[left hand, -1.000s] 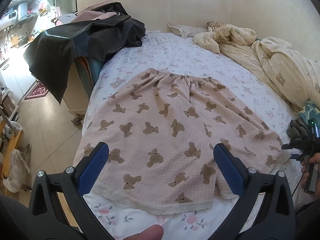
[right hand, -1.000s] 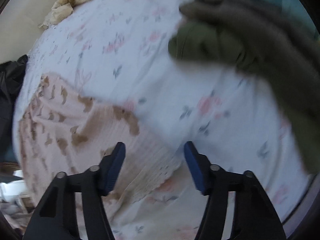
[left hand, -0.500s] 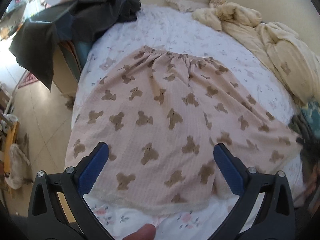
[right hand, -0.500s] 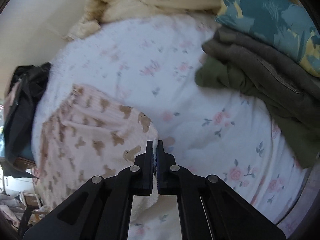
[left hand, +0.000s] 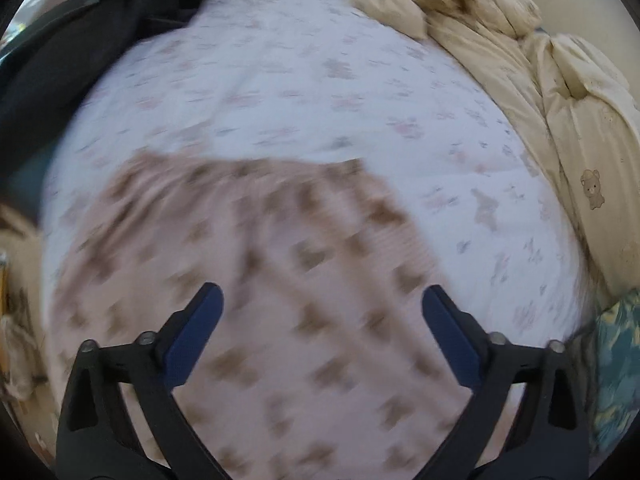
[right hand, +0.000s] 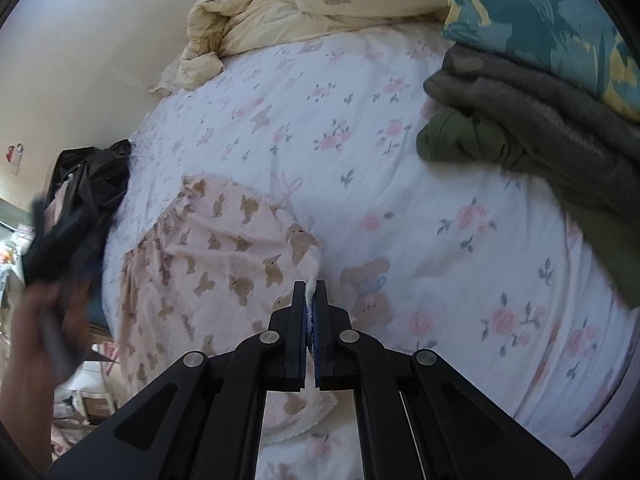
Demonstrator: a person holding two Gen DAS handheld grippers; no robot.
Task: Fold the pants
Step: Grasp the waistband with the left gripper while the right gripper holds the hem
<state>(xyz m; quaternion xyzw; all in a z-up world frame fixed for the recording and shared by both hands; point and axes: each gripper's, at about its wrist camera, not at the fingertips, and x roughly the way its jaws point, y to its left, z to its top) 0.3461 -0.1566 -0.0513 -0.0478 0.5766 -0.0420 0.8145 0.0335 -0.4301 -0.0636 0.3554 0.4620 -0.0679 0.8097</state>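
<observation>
The pink pants with brown bear print [left hand: 256,264] lie spread on the bed; the left wrist view is blurred by motion. My left gripper [left hand: 320,312] is open and empty, hovering over the middle of the pants. In the right wrist view the pants [right hand: 208,256] lie to the left. My right gripper [right hand: 310,292] is shut on the pants' right hem edge and lifts it slightly off the sheet. The left hand and gripper show as a blur at the left edge [right hand: 48,280].
The white floral bedsheet [right hand: 360,152] covers the bed. A cream duvet [left hand: 540,80] is bunched along the far right. Folded grey and green clothes [right hand: 520,128] and a teal patterned pillow [right hand: 540,12] lie at the right. Dark clothing [left hand: 72,40] is piled at the left.
My left gripper has swept forward over the pants toward the waistband, blurring the view. My right gripper closed on the hem edge and now holds it raised.
</observation>
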